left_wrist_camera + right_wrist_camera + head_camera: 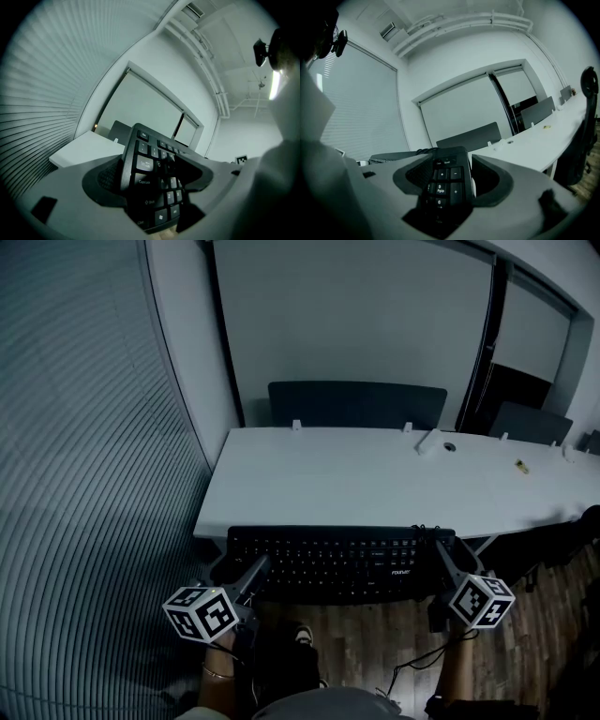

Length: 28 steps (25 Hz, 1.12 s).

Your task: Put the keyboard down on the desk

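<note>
A black keyboard [337, 562] is held level in the air just in front of the near edge of the white desk [375, 479]. My left gripper [246, 579] is shut on the keyboard's left end [150, 183], its jaws clamping the Caps Lock and Shift keys. My right gripper [442, 563] is shut on the right end [447, 185], over the number pad. A cable hangs from the keyboard's back right corner [424, 532]. Neither end of the keyboard touches the desk.
A dark chair back [356, 405] stands behind the desk, another [530, 423] at the far right. Small items lie on the desk's right part: a white thing [433, 442] and a yellow bit [521, 466]. Blinds [84, 456] fill the left. Wooden floor [375, 643] lies below.
</note>
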Available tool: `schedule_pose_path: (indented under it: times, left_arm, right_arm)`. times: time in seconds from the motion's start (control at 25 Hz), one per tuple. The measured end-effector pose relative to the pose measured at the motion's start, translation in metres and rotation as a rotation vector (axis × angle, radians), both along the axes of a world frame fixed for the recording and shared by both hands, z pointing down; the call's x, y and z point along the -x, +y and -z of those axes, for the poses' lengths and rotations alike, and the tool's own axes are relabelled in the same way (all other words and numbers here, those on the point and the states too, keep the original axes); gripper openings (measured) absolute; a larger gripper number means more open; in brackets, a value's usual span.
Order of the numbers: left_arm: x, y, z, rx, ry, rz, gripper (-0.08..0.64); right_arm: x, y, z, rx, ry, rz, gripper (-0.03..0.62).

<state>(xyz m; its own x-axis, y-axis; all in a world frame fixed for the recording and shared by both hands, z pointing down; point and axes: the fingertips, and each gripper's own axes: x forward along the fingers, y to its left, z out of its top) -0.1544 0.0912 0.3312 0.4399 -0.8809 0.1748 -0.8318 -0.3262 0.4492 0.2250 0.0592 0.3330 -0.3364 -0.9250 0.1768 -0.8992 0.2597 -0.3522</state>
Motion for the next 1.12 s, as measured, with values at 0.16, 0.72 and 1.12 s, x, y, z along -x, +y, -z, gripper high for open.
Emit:
schedule_pose_path:
  times: [0.16, 0.72, 1.12]
  left_arm:
    - [-0.001, -0.005, -0.001, 0.000, 0.006, -0.004, 0.337]
    - [0.003, -0.074, -0.007, -0.032, 0.022, -0.022, 0.337]
    - [0.019, -0.162, -0.008, -0.048, 0.031, -0.042, 0.337]
  right_arm:
    - [-0.001, -0.004, 0.001, -0.001, 0.004, -0.003, 0.245]
    - [0.003, -0.066, 0.000, -0.031, 0.014, -0.019, 0.244]
    - [0.018, -0.145, 0.004, -0.045, 0.024, -0.039, 0.244]
